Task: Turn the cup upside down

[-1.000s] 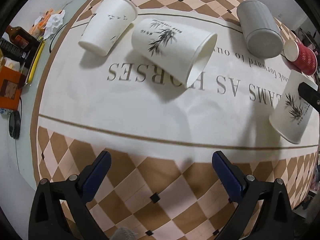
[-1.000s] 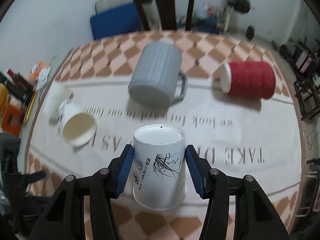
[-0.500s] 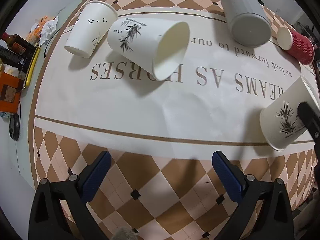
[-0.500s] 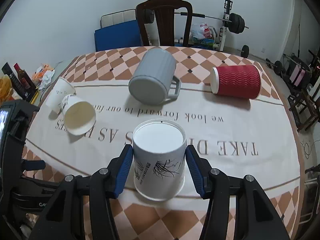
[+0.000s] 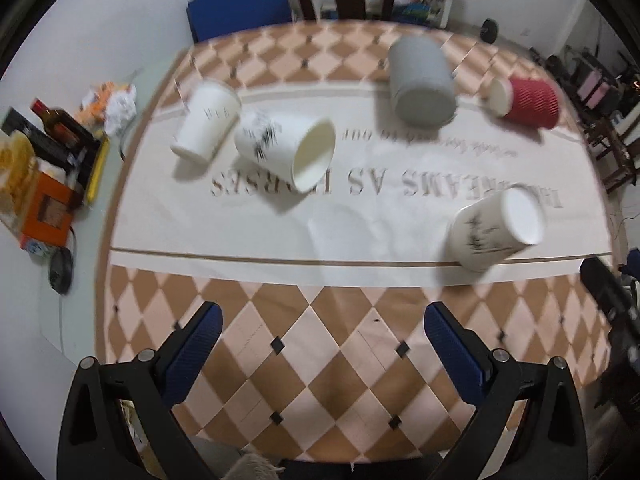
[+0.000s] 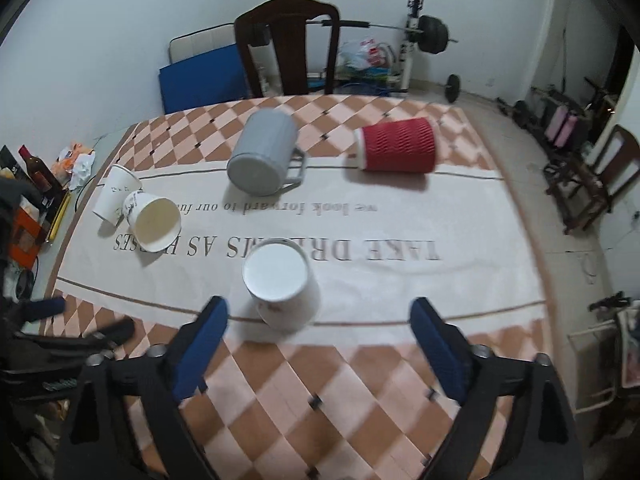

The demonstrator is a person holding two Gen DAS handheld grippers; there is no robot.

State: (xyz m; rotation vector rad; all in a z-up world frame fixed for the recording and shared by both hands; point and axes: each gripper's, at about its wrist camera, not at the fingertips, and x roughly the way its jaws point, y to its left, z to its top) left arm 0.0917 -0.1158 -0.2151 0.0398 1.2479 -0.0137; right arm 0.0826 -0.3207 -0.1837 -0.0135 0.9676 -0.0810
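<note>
Your cup (image 6: pixel 282 290) stands upside down on the white band of the cloth (image 6: pixel 400 280), its flat base facing up and its mouth down on the counter (image 6: pixel 360 392). It sits near the front brown line of the band, just beyond your right claw (image 6: pixel 318 338). That claw is wide open and holds nothing; the cup is ahead of the two blue pads (image 6: pixel 202 338), not between them and not touching them. From the left wrist view the same cup (image 5: pixel 494 232) is at the right, a little blurred, with its leaf print on the side.

Your left claw (image 5: pixel 320 356) is also wide open and empty, over the checkered part of the cloth, well apart from all cups.

Farther back on the left, a second printed cup (image 5: pixel 286 150) lies on its side with the mouth toward you, and it touches a plain white cup (image 5: pixel 206 122) that lies behind it. The grey mug (image 6: pixel 264 156) lies on its side near the middle back, bottom toward you and handle to the right. The red cup (image 6: pixel 394 145) lies on its side at the back right.

A chair (image 6: pixel 288 56) stands behind the counter, and a bottle (image 6: pixel 36 170) is at the left edge
</note>
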